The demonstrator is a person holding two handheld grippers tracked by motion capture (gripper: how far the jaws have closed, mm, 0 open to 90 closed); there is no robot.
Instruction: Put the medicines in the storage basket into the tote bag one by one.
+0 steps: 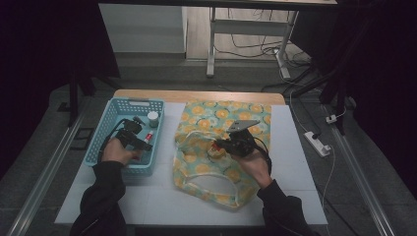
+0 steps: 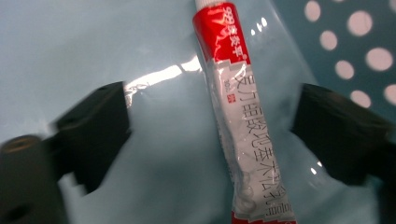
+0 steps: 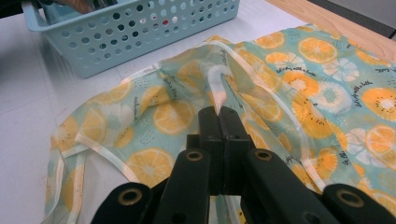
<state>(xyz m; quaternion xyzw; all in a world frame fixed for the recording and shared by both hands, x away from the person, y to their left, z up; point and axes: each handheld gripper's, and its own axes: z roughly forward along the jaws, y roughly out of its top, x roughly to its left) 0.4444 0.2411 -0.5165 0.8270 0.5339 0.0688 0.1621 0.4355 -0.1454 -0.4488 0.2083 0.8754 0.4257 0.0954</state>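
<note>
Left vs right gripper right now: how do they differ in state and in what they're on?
The left gripper has its fingers apart around the red-and-white tube, neither pressing it; the right gripper is shut on the fruit-print bag, pinching its rim. The left reaches down into the blue basket; the right sits over the bag on the table. Both have black fingers and are hand-held.
</note>
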